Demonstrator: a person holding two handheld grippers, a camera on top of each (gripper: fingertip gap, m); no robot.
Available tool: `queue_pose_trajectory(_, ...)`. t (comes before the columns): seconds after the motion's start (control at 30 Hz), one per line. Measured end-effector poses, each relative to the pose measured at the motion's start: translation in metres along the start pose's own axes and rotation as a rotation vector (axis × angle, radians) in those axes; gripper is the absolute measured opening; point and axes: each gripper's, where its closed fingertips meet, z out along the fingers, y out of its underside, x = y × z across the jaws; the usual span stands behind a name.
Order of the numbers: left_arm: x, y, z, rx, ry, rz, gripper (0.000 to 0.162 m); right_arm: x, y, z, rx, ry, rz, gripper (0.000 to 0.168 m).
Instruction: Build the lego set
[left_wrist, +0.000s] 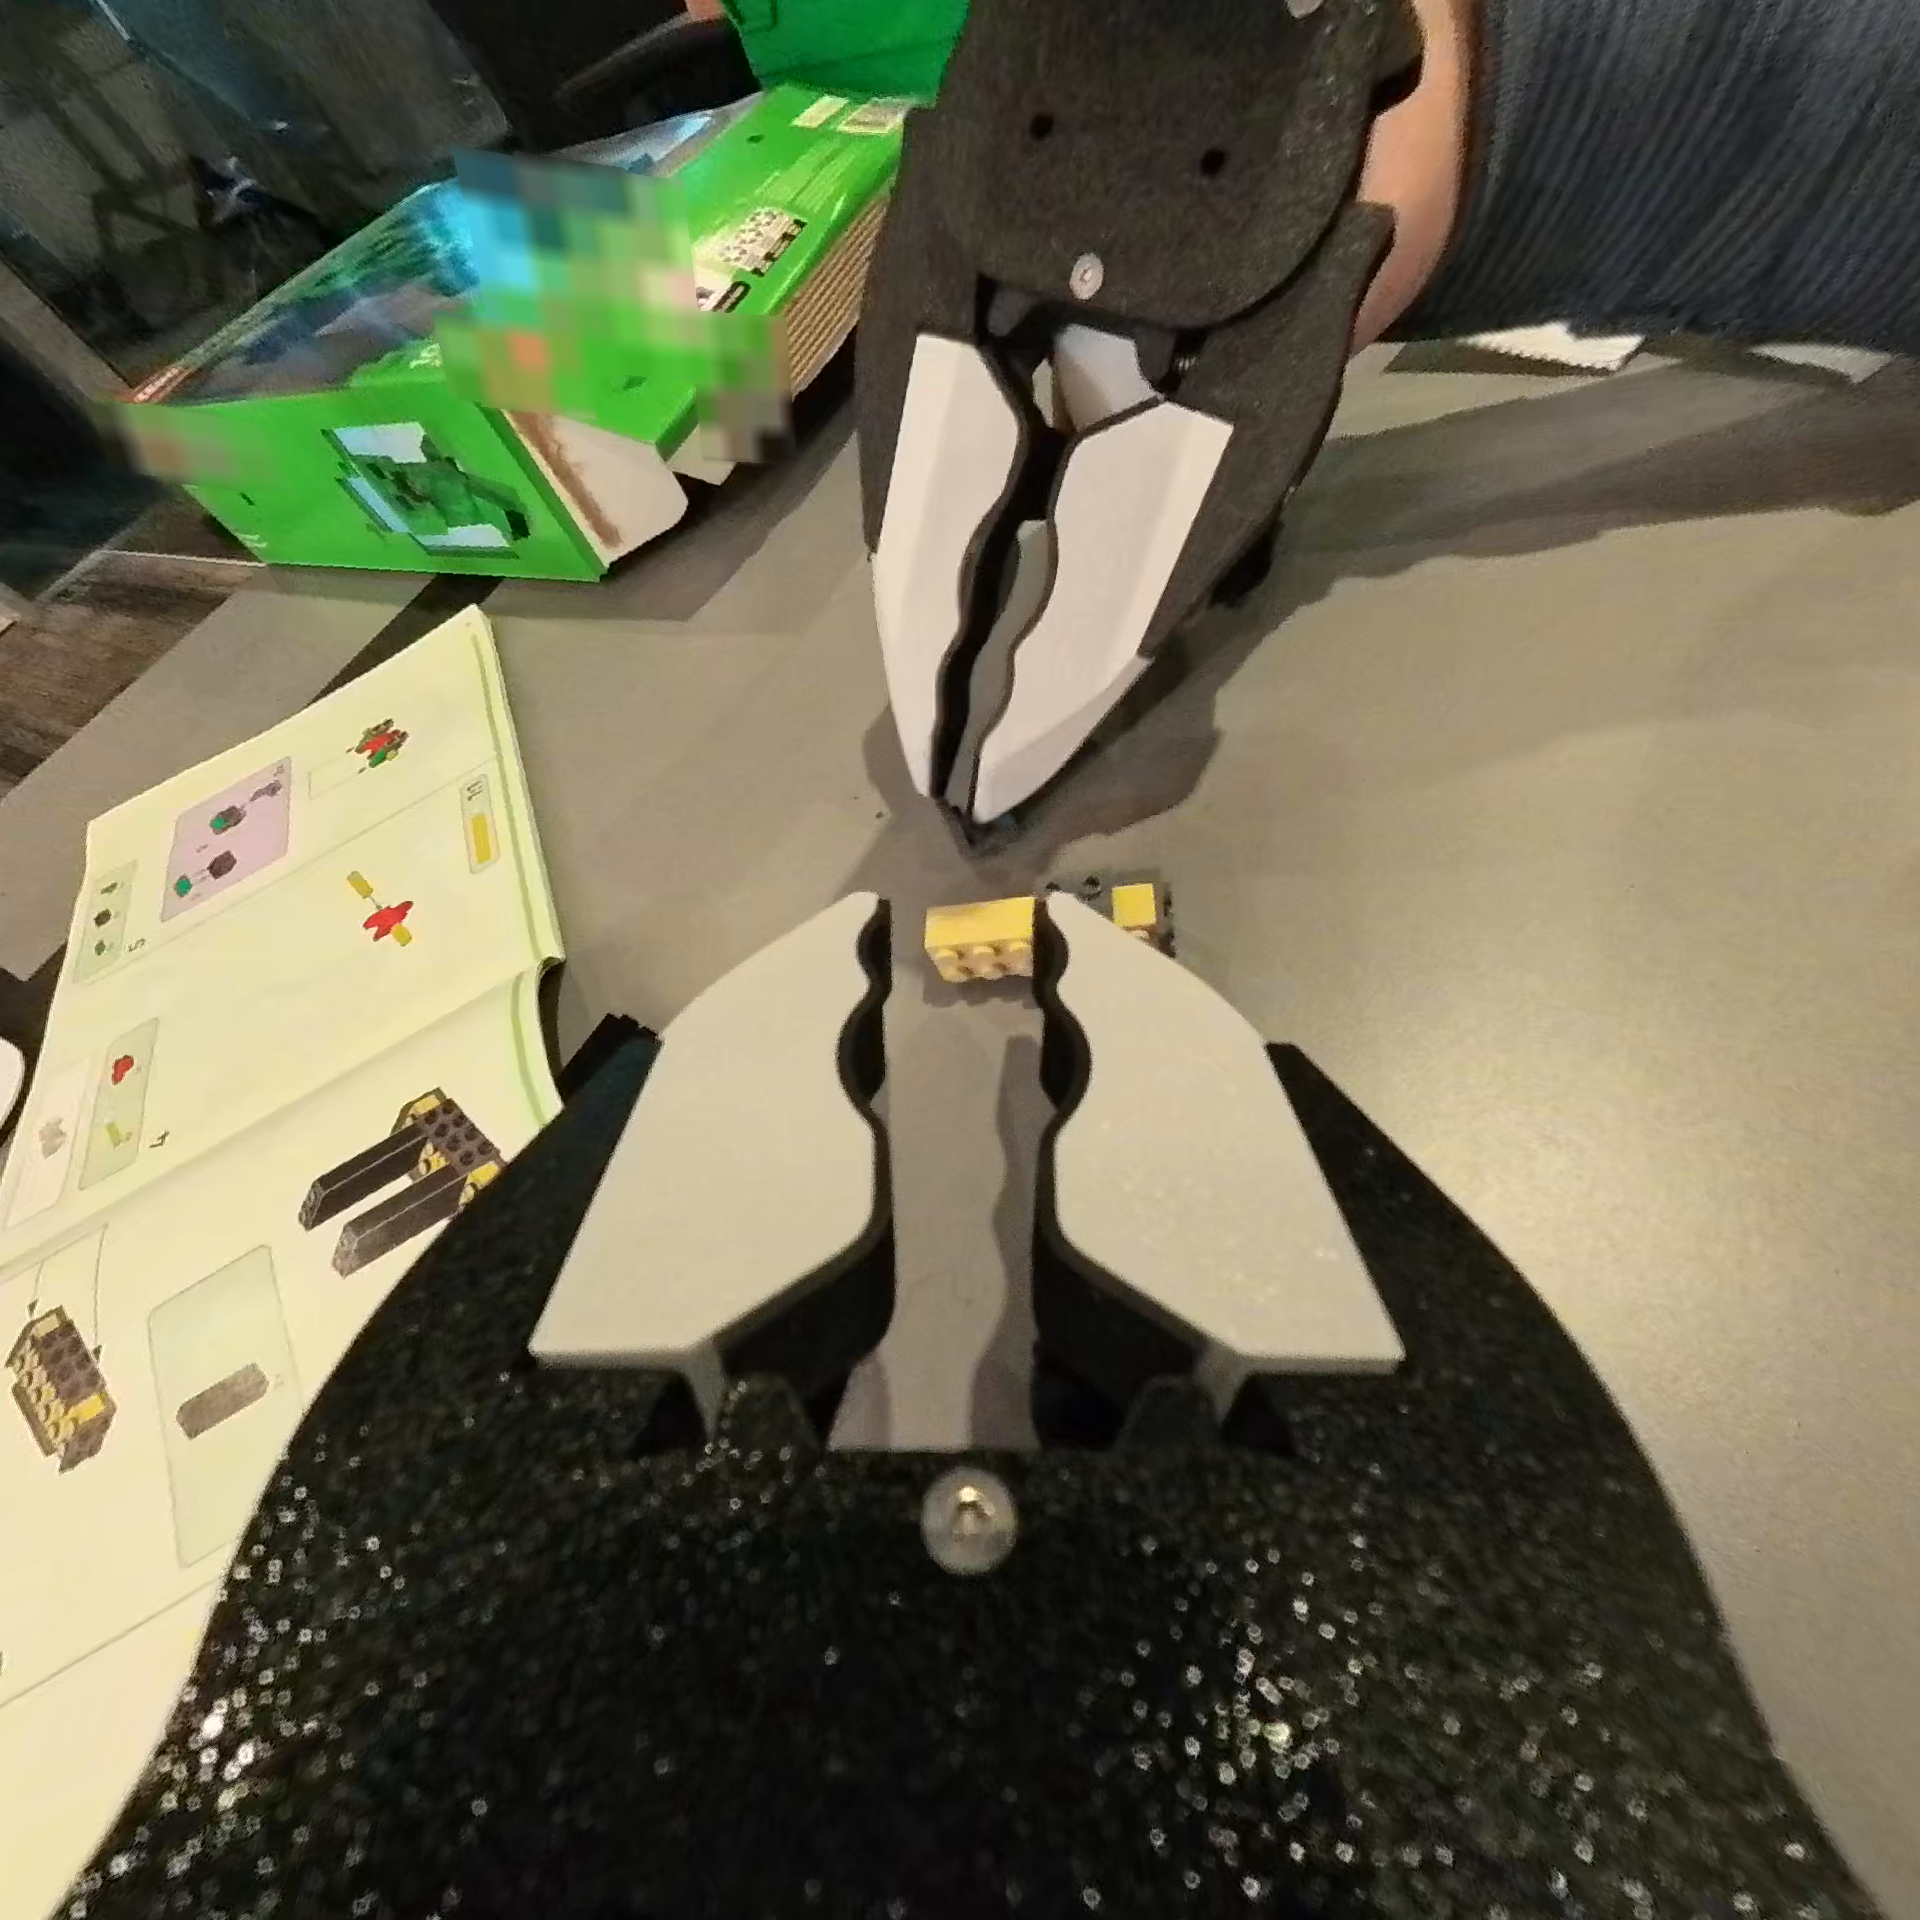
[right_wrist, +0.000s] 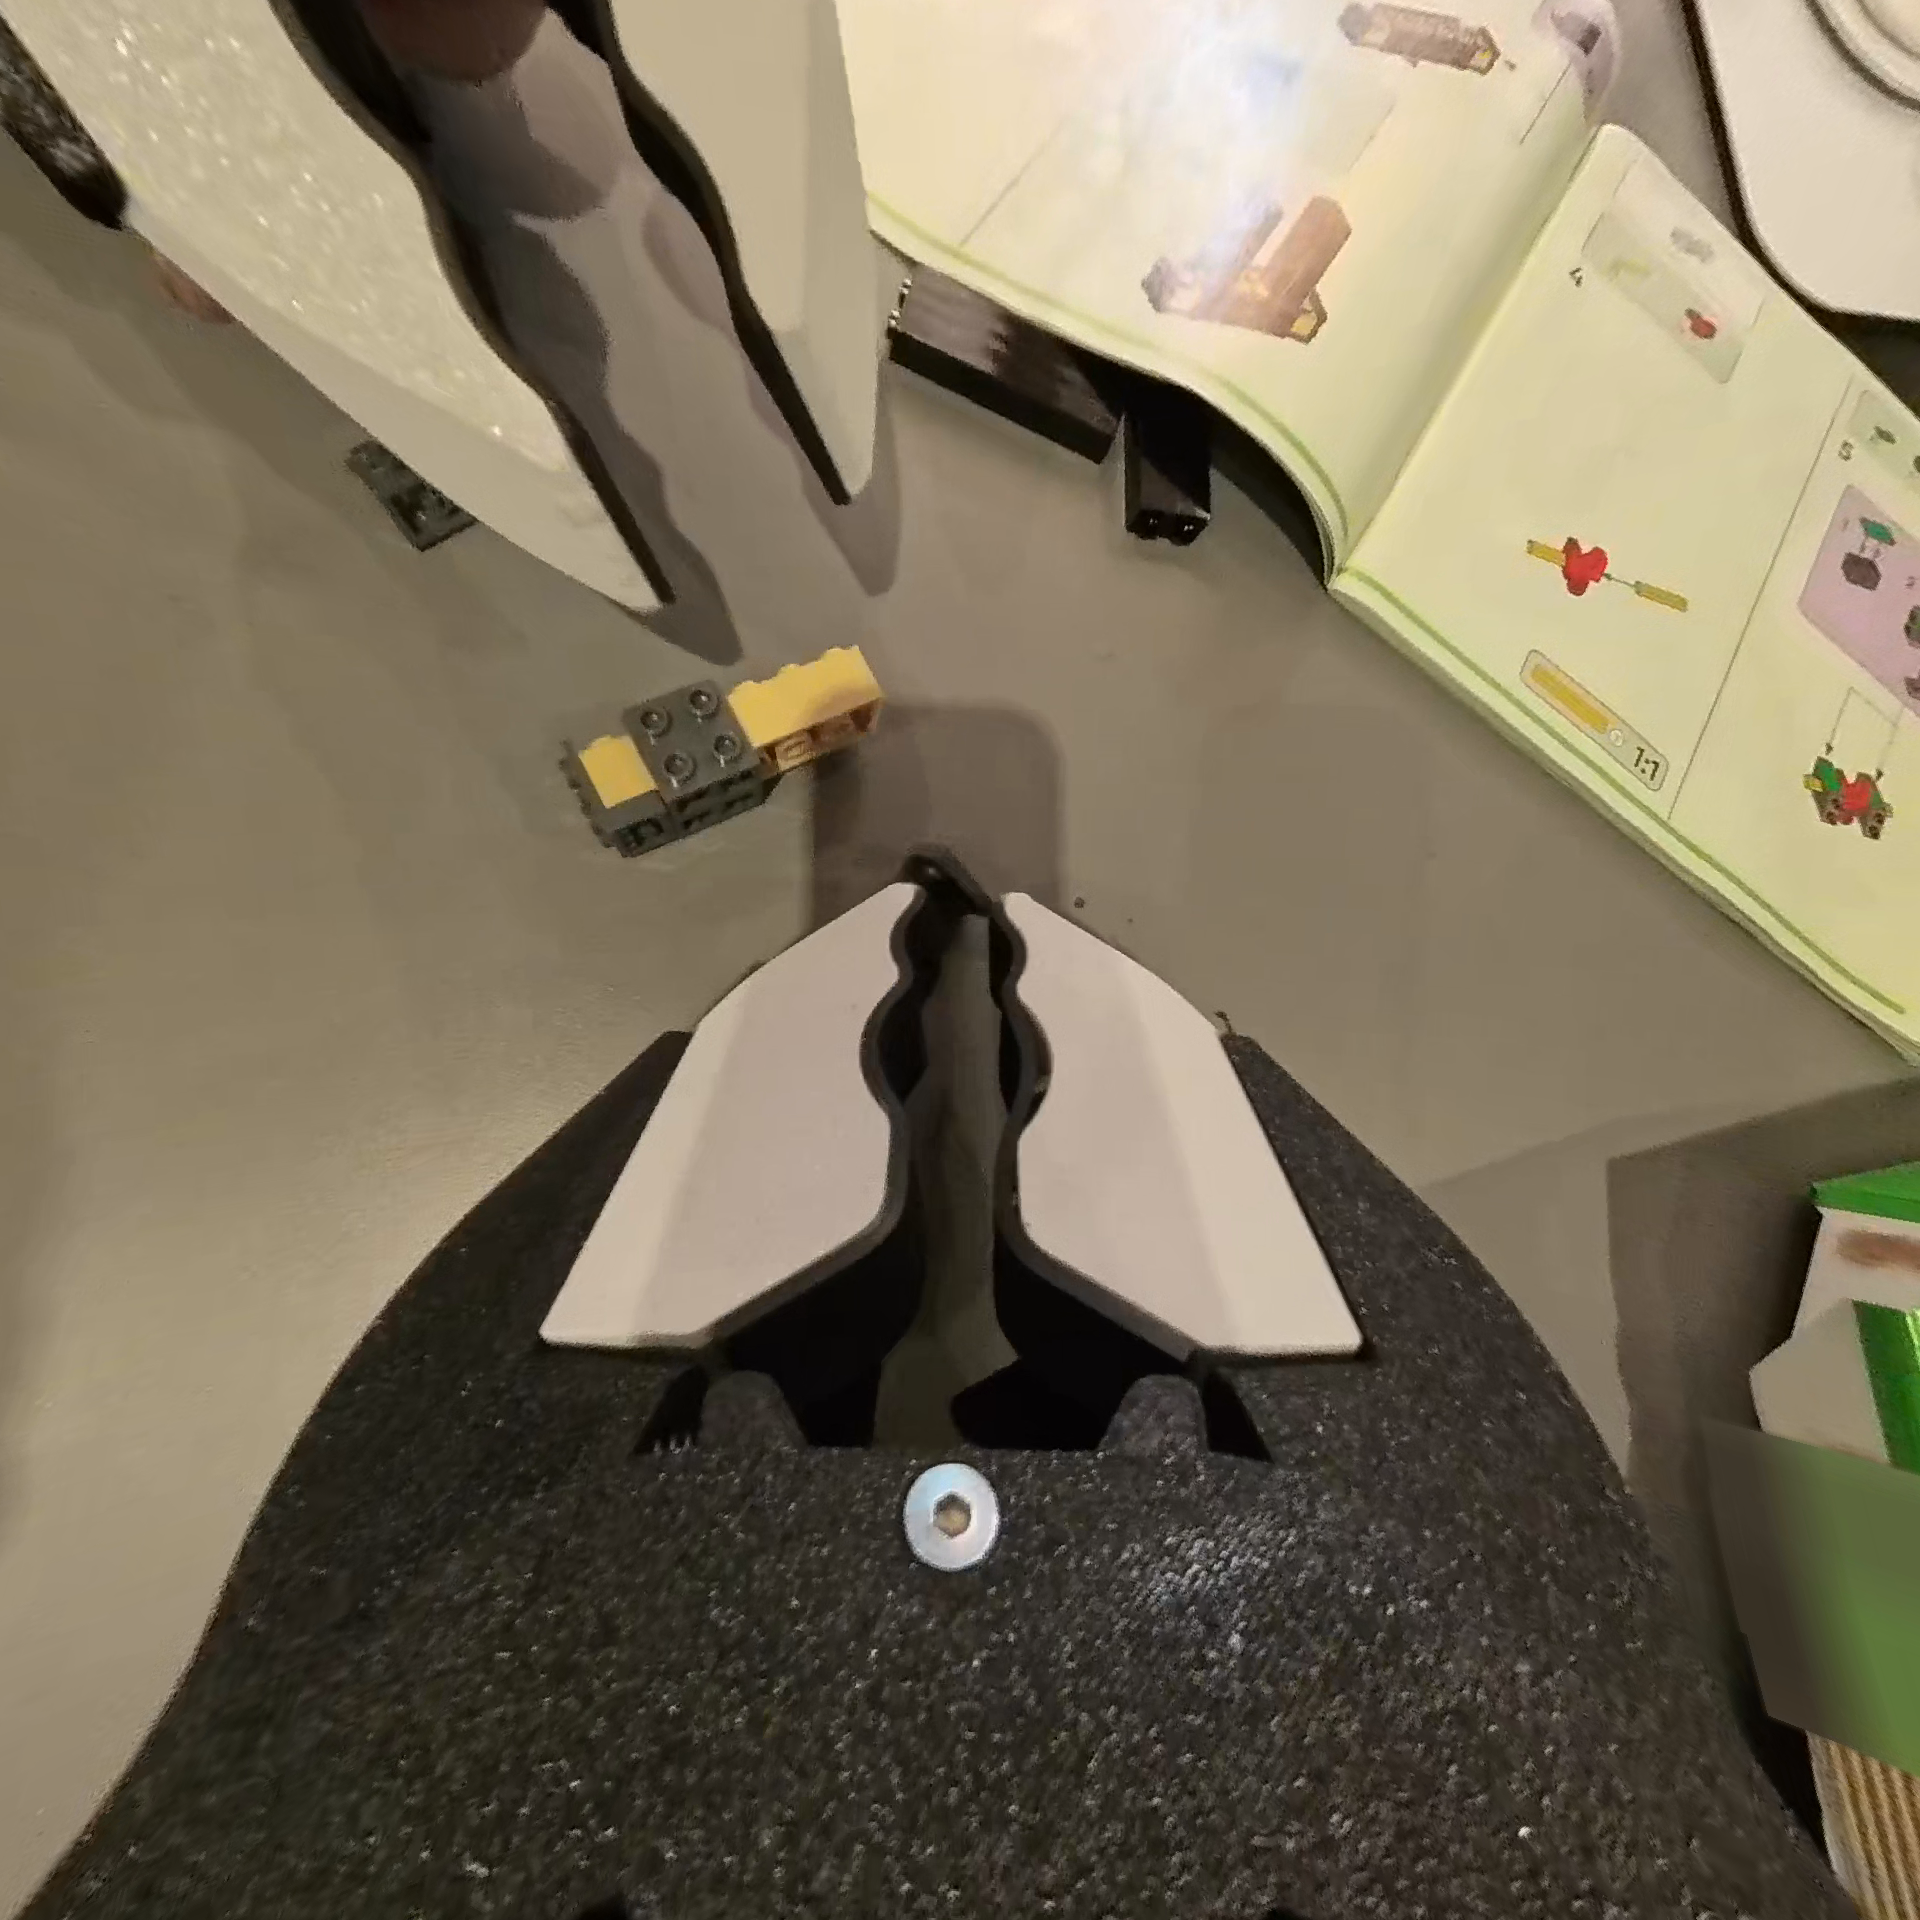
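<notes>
Resting on the grey worktop, the small yellow-and-dark-grey lego assembly sits between both tools. Left tongs spread apart, yellow studded brick end between the tips, contact unclear. Right tongs pinched together on a tiny dark piece. Open pale-green instruction booklet and green box nearby.

I seem to be working at an indoor hobby or office-style desk: a smooth grey tabletop carries an open pale-green paper instruction booklet with printed building diagrams, and a bright green cardboard toy box lies near its far edge. Beyond that edge I make out dark wood-look flooring. Little else tells me the room.
</notes>
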Motion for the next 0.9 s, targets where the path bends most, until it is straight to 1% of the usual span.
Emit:
queue_pose_trajectory(0.3, 0.0, 0.002, 0.001, -0.007, 0.004, 0.004, 0.025, 0.003, -0.003, -0.001, 0.023, 0.049, -0.052, 0.007)
queue_pose_trajectory(0.5, 0.002, 0.002, 0.001, -0.007, 0.014, 0.006, 0.025, -0.002, -0.008, 0.006, 0.054, 0.031, -0.101, 0.007)
queue_pose_trajectory(0.67, 0.002, 0.001, 0.001, -0.006, 0.011, 0.01, 0.025, -0.002, -0.006, 0.005, 0.038, -0.03, -0.044, 0.006)
queue_pose_trajectory(0.83, 0.002, 0.001, 0.001, -0.006, 0.013, 0.009, 0.025, 0.003, 0.0, 0.002, 0.026, -0.032, 0.023, 0.005)
queue_pose_trajectory(0.87, 0.002, 0.001, 0.001, -0.007, 0.013, 0.009, 0.025, 0.006, 0.004, 0.002, 0.007, -0.023, 0.052, 0.0)
queue_pose_trajectory(0.9, 0.003, 0.002, 0.001, -0.009, 0.015, 0.01, 0.025, 0.009, 0.008, 0.004, -0.021, -0.011, 0.085, 0.0)
